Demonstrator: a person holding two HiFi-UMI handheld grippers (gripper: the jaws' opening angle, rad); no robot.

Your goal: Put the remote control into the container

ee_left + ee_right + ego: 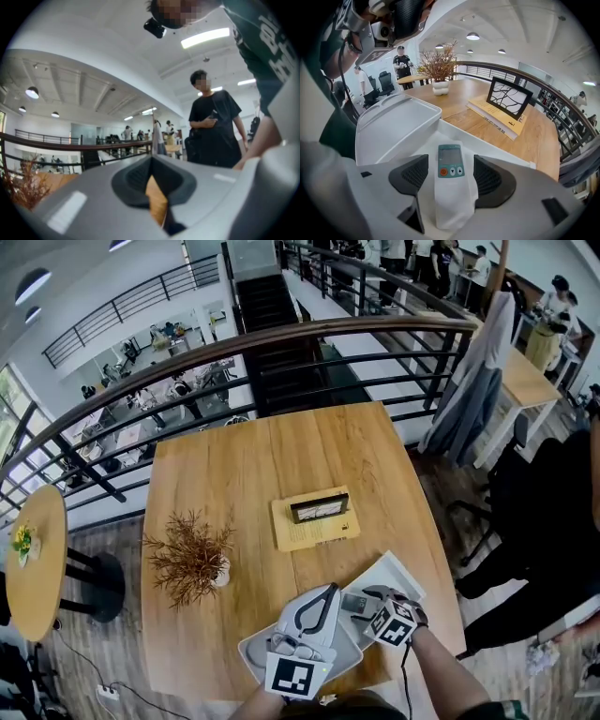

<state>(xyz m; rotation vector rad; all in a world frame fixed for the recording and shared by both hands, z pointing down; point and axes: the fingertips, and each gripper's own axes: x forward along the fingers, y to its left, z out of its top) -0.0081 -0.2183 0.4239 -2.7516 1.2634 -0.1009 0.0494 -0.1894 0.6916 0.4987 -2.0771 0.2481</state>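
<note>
The remote control [450,167] is white with a teal top and small buttons. My right gripper [451,176] is shut on it, holding it just above a flat white lid [497,149]. In the head view the remote control [354,604] shows at the near right of the table, ahead of the right gripper [367,604]. The white container [251,652] lies at the table's front edge, and its rounded rim [393,123] is left of the remote. My left gripper [322,594] hovers over the container with its jaws shut on nothing; in its own view the left gripper [152,159] points upward.
A dried plant in a white pot [192,559] stands at the table's left. A yellow book [314,521] carrying a small picture frame [319,507] lies mid-table. A railing [281,343] runs behind the table. A person in black [213,126] stands nearby.
</note>
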